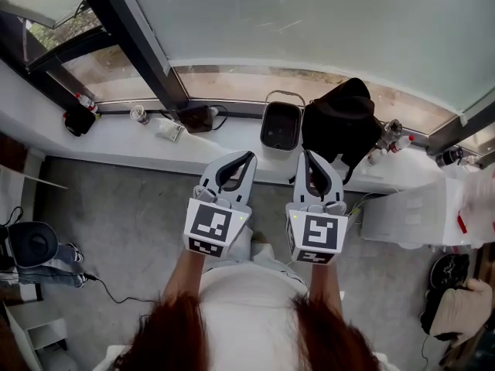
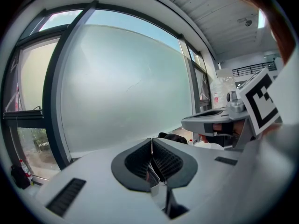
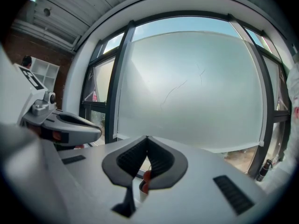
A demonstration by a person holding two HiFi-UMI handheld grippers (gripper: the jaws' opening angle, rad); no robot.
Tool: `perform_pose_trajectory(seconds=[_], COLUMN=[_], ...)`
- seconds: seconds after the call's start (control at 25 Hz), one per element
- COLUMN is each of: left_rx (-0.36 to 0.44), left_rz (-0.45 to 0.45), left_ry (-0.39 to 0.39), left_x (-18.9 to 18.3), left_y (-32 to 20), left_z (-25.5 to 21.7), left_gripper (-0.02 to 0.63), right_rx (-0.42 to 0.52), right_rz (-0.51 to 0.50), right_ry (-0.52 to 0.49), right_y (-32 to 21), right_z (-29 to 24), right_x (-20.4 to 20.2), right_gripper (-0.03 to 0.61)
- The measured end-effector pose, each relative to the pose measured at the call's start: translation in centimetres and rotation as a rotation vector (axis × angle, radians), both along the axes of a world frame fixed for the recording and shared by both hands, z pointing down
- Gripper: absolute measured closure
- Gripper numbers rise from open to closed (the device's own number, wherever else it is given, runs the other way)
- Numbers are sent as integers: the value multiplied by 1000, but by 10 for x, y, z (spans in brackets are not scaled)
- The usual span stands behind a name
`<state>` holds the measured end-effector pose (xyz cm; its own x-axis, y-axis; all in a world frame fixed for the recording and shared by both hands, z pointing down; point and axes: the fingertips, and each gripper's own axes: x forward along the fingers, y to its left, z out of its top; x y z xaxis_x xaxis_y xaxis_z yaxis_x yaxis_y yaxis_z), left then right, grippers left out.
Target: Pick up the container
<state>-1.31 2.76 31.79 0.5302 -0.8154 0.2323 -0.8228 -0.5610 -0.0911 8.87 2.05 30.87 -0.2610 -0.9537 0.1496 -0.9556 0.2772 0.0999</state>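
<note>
The container [image 1: 280,125] is a dark rectangular tub with a metal bail handle. It stands on the white window sill [image 1: 116,141], straight ahead in the head view. My left gripper [image 1: 249,155] is shut and empty, its tip just short of the sill, below and left of the tub. My right gripper [image 1: 304,154] is also shut and empty, below and right of the tub. In the left gripper view the left gripper [image 2: 152,139] has its jaws together against frosted glass, and in the right gripper view the right gripper [image 3: 146,137] is the same. The tub is hidden in both gripper views.
A black bag [image 1: 344,120] slumps on the sill right beside the tub. Further left on the sill are a small jar [image 1: 139,114], a white packet [image 1: 168,130] and a black device [image 1: 198,118]. Bottles [image 1: 390,134] and a white box [image 1: 410,211] are at the right.
</note>
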Motion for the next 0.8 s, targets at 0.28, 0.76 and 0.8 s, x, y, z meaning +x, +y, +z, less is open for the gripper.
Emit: perform_pose_trajectory(seconds=[0.28,0.76,0.8], left_rx=[-5,-37,-43], left_rz=[7,-16,-19], left_ry=[12,27,28], left_x=[4,-5,-6], left_y=[-30,-112,-119], left_z=[8,27,29], left_gripper=[595,595,595], right_rx=[2,-10,-14], right_rz=[23,39,40], right_ry=[51,81,88], right_y=[-27,-105,-113], right_z=[9,25,28], right_x=[7,2,2], right_gripper=[554,554,554])
